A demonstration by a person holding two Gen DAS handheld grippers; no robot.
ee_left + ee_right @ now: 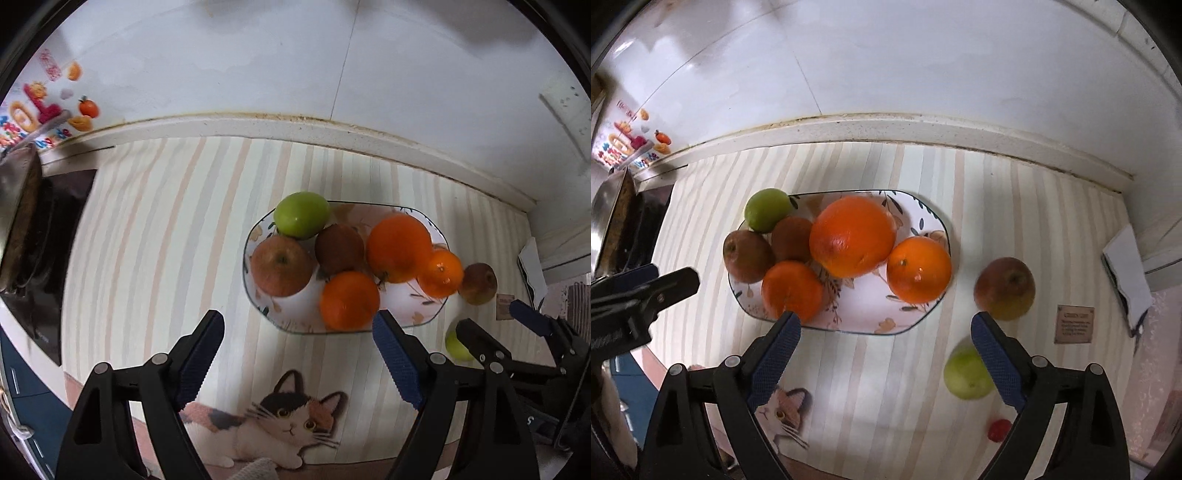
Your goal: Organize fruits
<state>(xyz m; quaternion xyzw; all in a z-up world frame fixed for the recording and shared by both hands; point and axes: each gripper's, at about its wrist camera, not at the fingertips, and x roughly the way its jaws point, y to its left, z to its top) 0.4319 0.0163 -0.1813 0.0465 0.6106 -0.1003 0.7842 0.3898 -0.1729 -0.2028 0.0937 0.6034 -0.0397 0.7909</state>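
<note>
A patterned plate (916, 221) (413, 314) on the striped mat holds a green apple (767, 209) (302, 214), a red apple (281, 266) (748, 255), a brown fruit (791, 238) (339, 248), a large orange (852, 236) (399, 248) and two smaller oranges (919, 269) (792, 290). On the mat right of the plate lie a red-green apple (1004, 288) (478, 283), a green apple (966, 374) (456, 345) and a small red fruit (999, 430). My left gripper (297, 363) is open and empty before the plate. My right gripper (886, 363) is open and empty, the green apple just beside its right finger.
A striped mat with a cat picture (280, 424) covers the counter. A dark stove with a metal pan (22, 206) stands at the left. A white wall (886, 74) runs behind. A small brown label (1075, 324) and white paper (1126, 273) lie at the right.
</note>
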